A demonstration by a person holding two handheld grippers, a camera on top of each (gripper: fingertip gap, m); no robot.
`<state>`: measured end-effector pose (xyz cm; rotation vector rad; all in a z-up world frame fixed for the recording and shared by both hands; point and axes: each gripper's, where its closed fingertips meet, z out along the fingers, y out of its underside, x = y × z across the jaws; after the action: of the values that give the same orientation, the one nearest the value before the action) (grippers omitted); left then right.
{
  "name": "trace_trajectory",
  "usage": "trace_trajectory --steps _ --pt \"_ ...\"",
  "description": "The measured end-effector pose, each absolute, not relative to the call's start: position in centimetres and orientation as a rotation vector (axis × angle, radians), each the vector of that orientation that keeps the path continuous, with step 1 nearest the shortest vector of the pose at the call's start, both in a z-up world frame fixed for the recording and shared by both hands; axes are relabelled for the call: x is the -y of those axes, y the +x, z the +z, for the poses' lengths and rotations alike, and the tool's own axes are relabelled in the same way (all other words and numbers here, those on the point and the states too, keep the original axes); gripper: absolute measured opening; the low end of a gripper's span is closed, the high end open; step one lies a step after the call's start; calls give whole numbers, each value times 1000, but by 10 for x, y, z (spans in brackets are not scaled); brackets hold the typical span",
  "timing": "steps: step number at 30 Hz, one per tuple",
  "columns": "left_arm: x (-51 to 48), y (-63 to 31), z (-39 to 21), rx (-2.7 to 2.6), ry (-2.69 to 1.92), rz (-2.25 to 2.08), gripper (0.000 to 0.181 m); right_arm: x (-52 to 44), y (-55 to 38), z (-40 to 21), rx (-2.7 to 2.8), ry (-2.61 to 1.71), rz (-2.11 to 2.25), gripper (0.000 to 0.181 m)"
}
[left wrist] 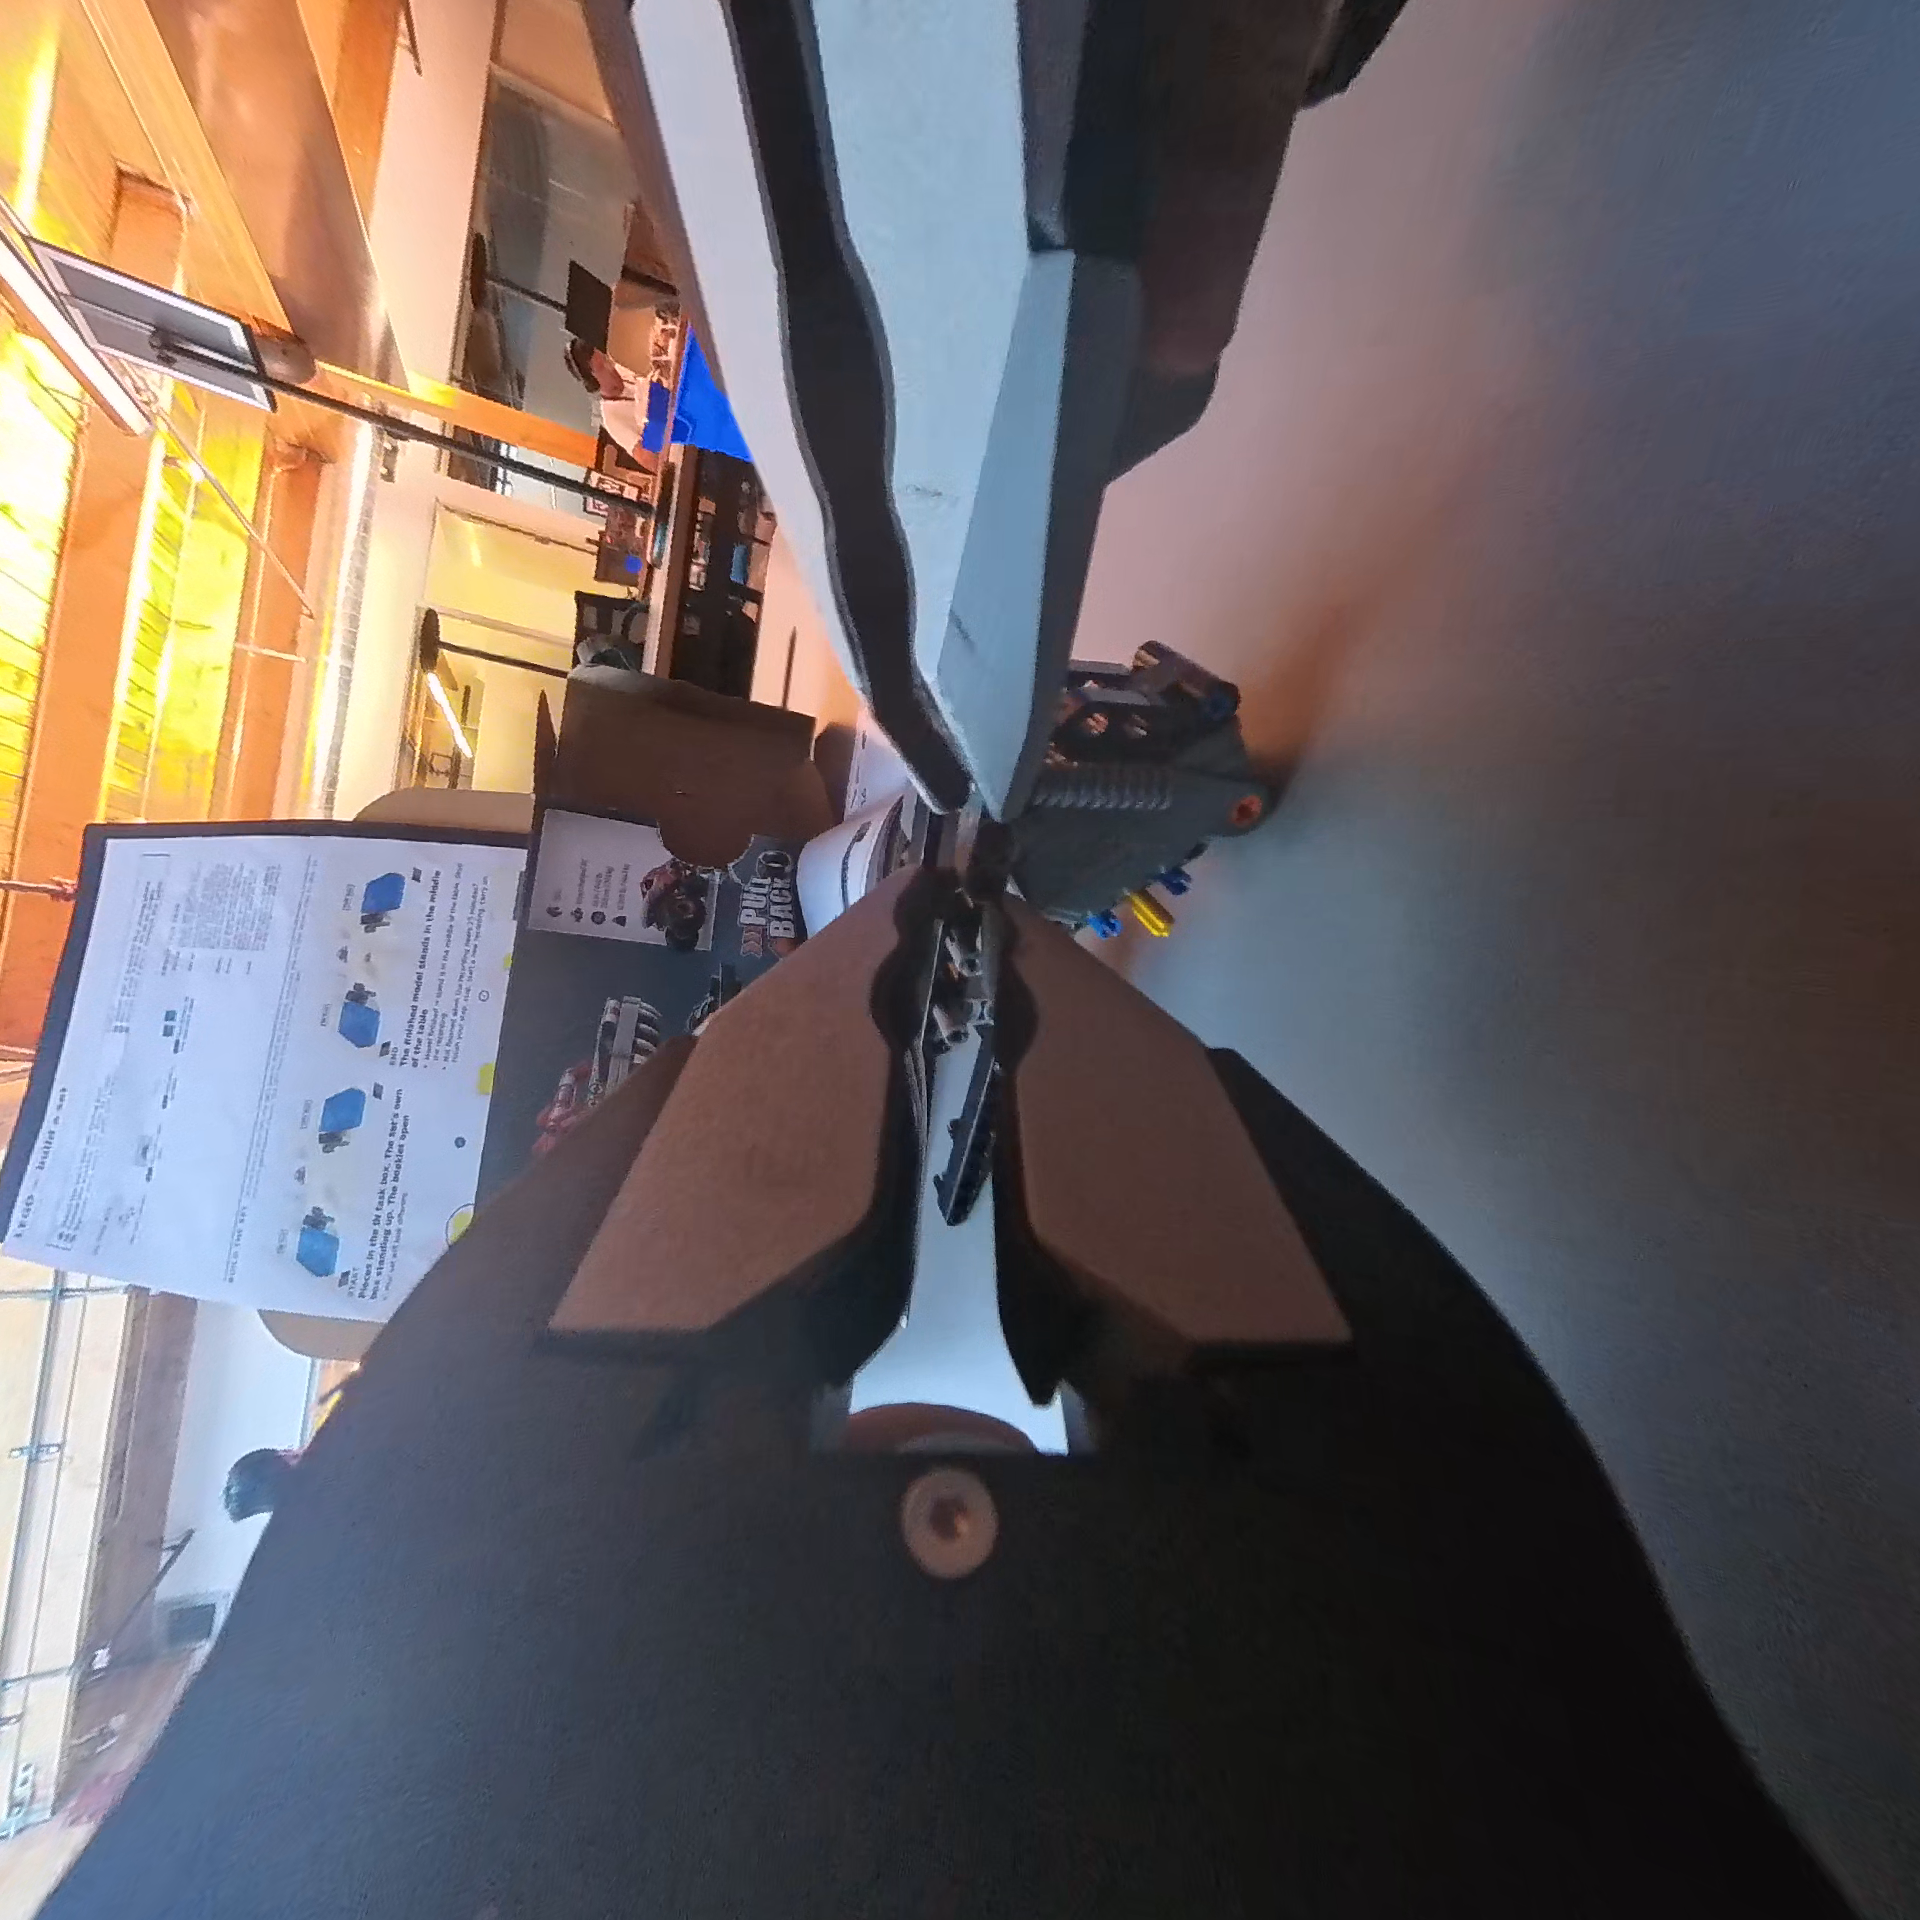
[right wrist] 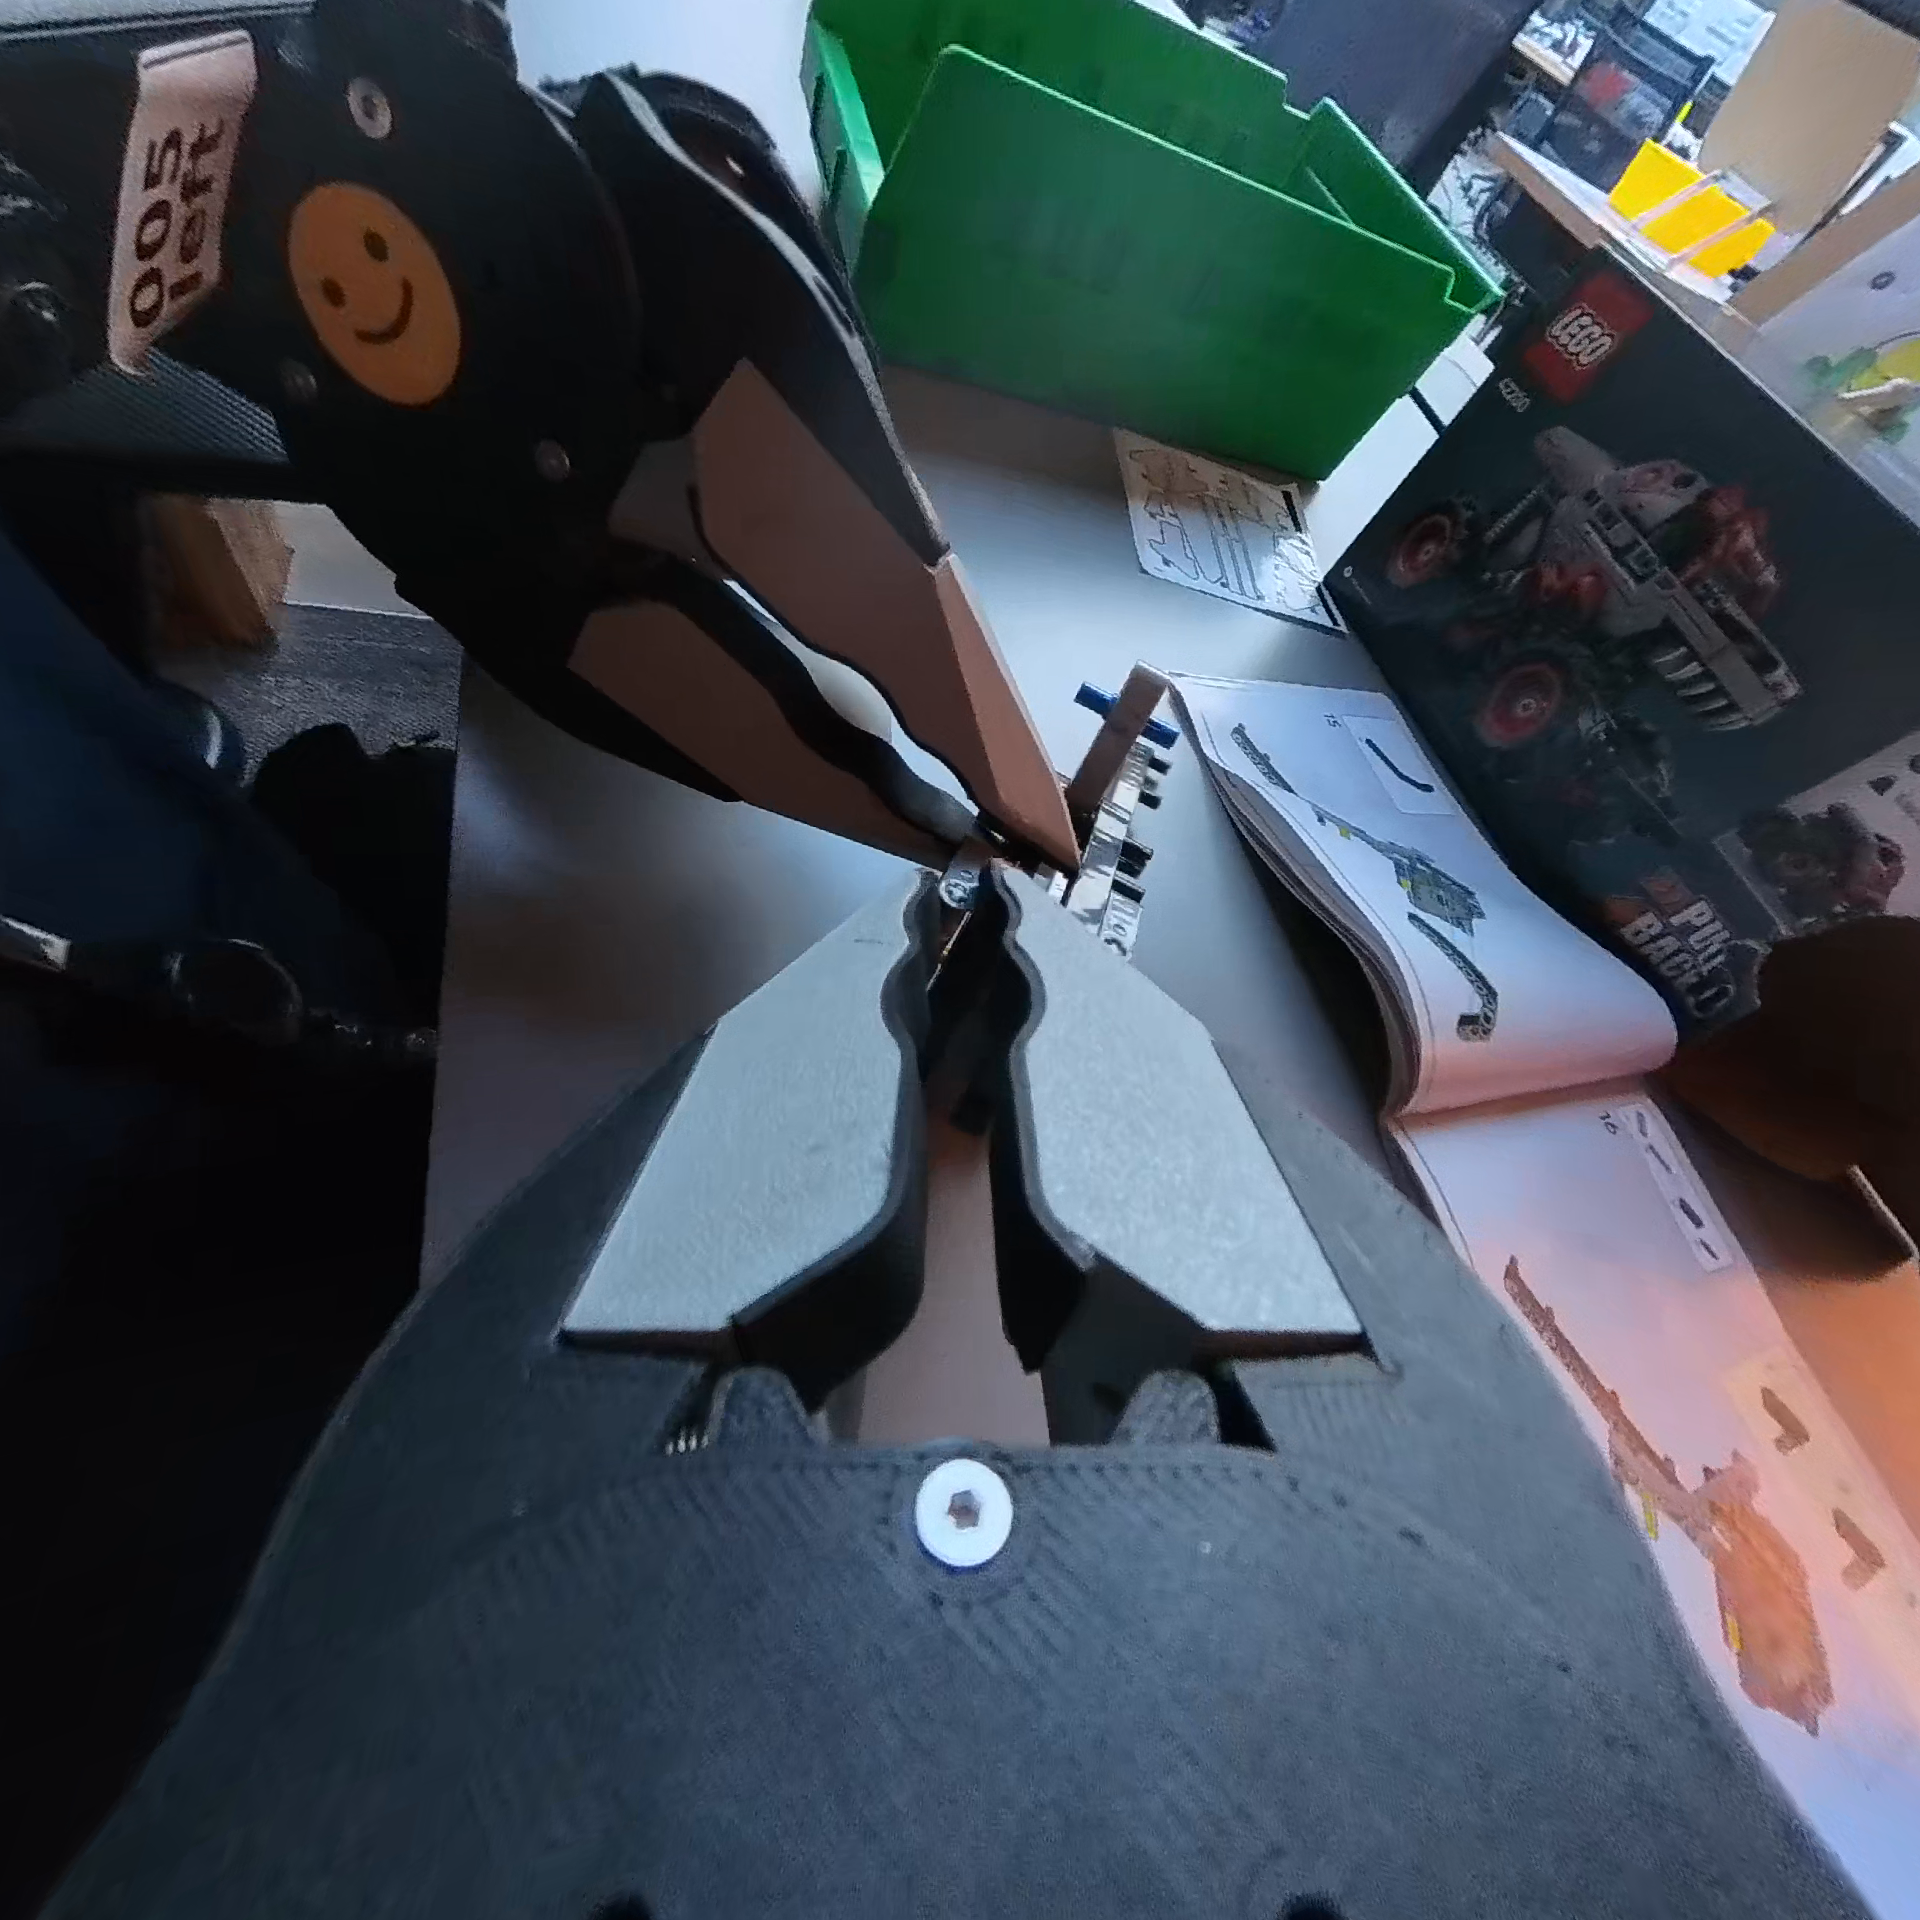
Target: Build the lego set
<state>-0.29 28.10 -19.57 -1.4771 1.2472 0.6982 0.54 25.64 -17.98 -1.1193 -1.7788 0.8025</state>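
Observation:
My left gripper [left wrist: 966, 894], with brown fingers, is shut on a dark grey lego beam [left wrist: 966, 1122] that runs back between its fingers. My right gripper [right wrist: 961, 888], with grey fingers, is shut on a dark end of the grey lego model [right wrist: 1112, 862]. The two grippers meet tip to tip just above the white table [right wrist: 582, 883]. The left gripper [right wrist: 1013, 842] comes in from the upper left in the right wrist view. In the left wrist view the right gripper [left wrist: 971, 810] comes from above, and the model [left wrist: 1132, 810], with blue and yellow pins, sits behind its tip.
An open instruction booklet [right wrist: 1455, 883] lies right of the model, with the dark lego box [right wrist: 1621, 623] behind it. A green bin [right wrist: 1122, 260] and a sticker sheet [right wrist: 1216, 530] sit farther back. A printed sheet [left wrist: 281, 1049] stands behind the box [left wrist: 644, 935].

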Motion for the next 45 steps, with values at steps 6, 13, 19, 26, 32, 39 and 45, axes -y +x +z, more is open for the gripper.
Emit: trace_trajectory --steps 6,13,19,26,32,39,45 --pt "-290 5 -163 -1157 -1406 631 4 -215 -11 -185 1956 -908 751 0" --pt "-293 -10 -185 -1230 -1414 701 5 -264 8 -186 1721 -1123 811 4" --pt "-290 -8 -186 -1247 -1359 781 5 -276 16 -172 1569 -1225 886 20" --pt "-288 -4 -187 -1247 -1358 779 3 -273 11 -174 1586 -1250 857 8" --pt "-288 -5 -187 -1235 -1382 772 6 -273 6 -176 1589 -1293 793 20" --pt "-288 -8 -188 -1209 -1438 735 5 -275 2 -174 1575 -1252 605 11" --pt "-287 -10 -188 -1208 -1437 741 5 -274 1 -175 1549 -1281 646 9"
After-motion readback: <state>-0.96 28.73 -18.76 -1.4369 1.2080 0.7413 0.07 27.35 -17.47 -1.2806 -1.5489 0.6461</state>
